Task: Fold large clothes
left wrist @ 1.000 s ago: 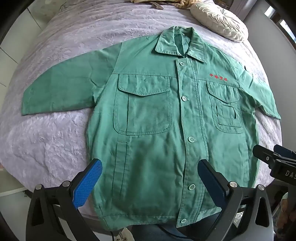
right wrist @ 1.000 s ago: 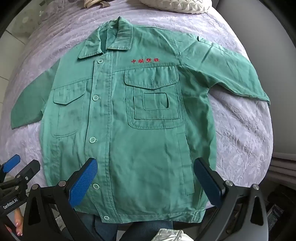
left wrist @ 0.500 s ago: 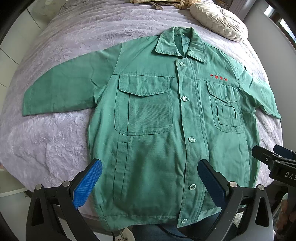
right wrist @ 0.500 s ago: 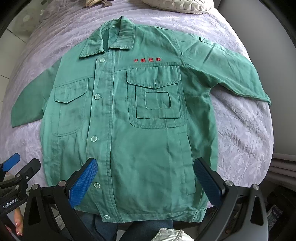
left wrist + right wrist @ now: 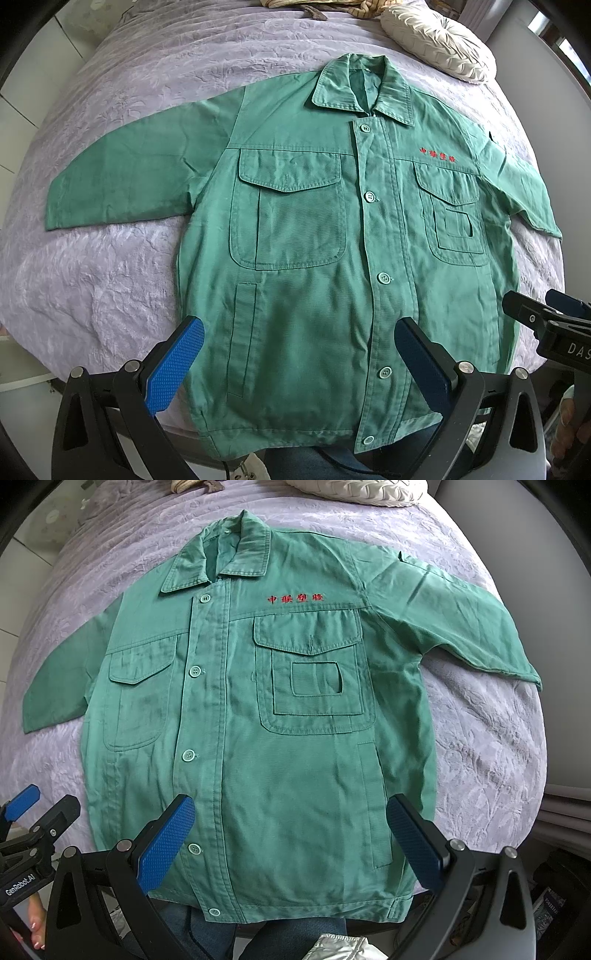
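A green button-up work jacket (image 5: pixel 317 236) lies flat and face up on a lilac bedspread (image 5: pixel 92 277), collar far, hem near, both sleeves spread out sideways. It has two chest pockets and red embroidered characters. It fills the right wrist view (image 5: pixel 295 746) too. My left gripper (image 5: pixel 299 354) is open and empty, held above the hem's left half. My right gripper (image 5: pixel 291 830) is open and empty above the hem's right half. Each gripper shows at the edge of the other's view, the right one (image 5: pixel 550 325) and the left one (image 5: pixel 33 819).
A white ruffled round cushion (image 5: pixel 439 40) lies at the far right of the bed, also in the right wrist view (image 5: pixel 354 491). Crumpled beige cloth (image 5: pixel 314 5) lies at the far edge. The bed's near edge runs just under the hem; a grey wall (image 5: pixel 517 535) is on the right.
Both grippers have drifted only slightly; the jacket sits a touch lower in both views. Nothing was gripped or let go.
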### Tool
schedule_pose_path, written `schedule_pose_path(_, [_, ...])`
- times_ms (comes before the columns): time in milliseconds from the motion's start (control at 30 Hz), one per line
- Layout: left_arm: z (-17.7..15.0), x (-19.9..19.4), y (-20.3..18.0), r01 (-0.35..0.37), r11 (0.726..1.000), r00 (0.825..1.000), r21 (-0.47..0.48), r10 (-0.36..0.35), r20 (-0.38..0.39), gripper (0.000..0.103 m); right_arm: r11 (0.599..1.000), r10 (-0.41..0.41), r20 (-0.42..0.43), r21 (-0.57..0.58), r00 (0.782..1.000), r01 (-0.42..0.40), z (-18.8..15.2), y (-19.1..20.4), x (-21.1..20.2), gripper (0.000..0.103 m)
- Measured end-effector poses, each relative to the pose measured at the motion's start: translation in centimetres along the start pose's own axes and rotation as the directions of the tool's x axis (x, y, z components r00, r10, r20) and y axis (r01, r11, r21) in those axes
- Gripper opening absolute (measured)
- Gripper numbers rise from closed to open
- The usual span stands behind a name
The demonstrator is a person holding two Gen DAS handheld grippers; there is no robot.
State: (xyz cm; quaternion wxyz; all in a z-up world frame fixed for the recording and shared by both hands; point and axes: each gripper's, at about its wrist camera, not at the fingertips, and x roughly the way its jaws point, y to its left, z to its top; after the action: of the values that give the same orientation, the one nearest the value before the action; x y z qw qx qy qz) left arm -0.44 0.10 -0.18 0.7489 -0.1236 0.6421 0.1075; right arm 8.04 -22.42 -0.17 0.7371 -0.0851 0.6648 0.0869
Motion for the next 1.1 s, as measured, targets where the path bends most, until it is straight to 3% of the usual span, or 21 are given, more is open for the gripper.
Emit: schedule_pose_path(1100, [0.40, -0.17, -0.17, 0.002, 1.000, 1.000, -0.002, -0.002, -0.008, 0.103, 1.000, 0.001, -0.003, 0.002, 1.000, -0.001, -0.19, 0.12, 0.14, 0.103])
